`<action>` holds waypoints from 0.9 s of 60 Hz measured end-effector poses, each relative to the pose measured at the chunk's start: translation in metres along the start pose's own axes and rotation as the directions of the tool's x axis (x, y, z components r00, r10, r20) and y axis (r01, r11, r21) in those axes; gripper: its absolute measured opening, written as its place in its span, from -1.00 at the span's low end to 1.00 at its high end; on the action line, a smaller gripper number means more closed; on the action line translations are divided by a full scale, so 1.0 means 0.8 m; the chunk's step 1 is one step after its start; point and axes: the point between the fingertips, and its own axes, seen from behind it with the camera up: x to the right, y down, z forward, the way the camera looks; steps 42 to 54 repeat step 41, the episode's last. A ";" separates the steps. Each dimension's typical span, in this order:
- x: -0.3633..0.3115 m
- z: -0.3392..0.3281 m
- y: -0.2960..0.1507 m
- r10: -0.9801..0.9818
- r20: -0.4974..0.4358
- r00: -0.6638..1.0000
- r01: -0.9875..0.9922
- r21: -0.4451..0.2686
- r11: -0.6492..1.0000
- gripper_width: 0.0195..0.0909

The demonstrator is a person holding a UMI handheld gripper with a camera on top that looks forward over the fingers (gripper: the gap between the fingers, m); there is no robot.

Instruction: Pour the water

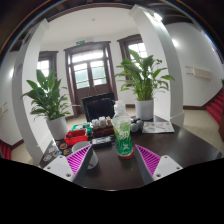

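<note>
One clear bottle [123, 137] with a green label stood on the dark table [180, 150], between and just ahead of the gripper [112, 162] fingers. The fingers were open, not touching it. Two leafy plants [48, 98] stood behind. Small things beside the bottle were hard to make out.

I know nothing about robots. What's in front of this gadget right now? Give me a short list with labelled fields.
setting: indoor room with a dark round table
gripper: fingers open, nothing held
bottle: clear plastic with green label, upright on the table, just ahead of the fingers, roughly midway between them
plants: one potted plant at left, another behind the bottle at right
clutter: small items left of the bottle, too small to identify
pouring: not yet begun
</note>
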 end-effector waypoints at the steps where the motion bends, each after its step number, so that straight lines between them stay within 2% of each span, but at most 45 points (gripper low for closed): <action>1: -0.001 -0.008 -0.002 -0.008 0.003 1.000 0.008 -0.001 1.000 0.86; 10: -0.022 -0.073 -0.030 -0.097 0.048 0.994 0.097 -0.002 0.995 0.87; 18: -0.042 -0.100 -0.030 -0.190 0.106 0.976 0.193 -0.028 0.981 0.86; 25: -0.046 -0.113 -0.028 -0.238 0.120 0.964 0.245 -0.048 0.968 0.84; 54: -0.057 -0.118 -0.039 -0.219 0.144 0.965 0.227 -0.038 0.973 0.83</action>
